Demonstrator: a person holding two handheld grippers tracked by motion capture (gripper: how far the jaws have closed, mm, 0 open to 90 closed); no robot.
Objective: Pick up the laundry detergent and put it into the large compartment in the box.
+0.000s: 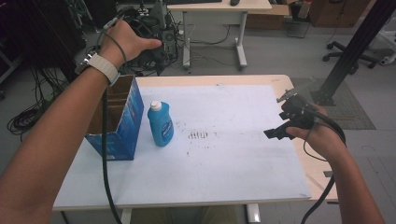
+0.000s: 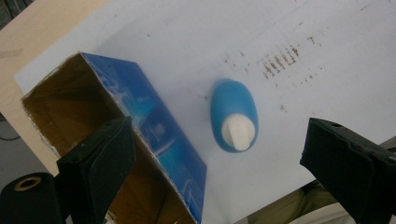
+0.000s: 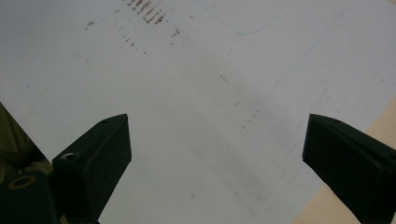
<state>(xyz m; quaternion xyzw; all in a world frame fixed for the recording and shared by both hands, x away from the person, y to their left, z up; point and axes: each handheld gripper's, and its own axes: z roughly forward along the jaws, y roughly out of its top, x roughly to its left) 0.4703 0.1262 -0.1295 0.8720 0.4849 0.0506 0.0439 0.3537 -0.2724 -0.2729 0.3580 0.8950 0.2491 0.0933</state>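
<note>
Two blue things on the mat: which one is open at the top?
The blue cardboard box at the mat's left edge: its top is open, showing the bare brown inside. The blue bottle standing just right of it is closed with a white cap.

The room light is soft and a bit dim, and the far left side of the high view is almost black. The white sheet (image 1: pixel 224 158) on the table is the brightest thing, with no shiny glare and only faint shadows beside the blue bottle (image 1: pixel 160 124) and the box (image 1: pixel 122 126). In the left gripper view the bottle (image 2: pixel 233 115) and box (image 2: pixel 159 140) look fuzzy, and the black jaws close to the camera in both gripper views are dark and a little soft.
</note>
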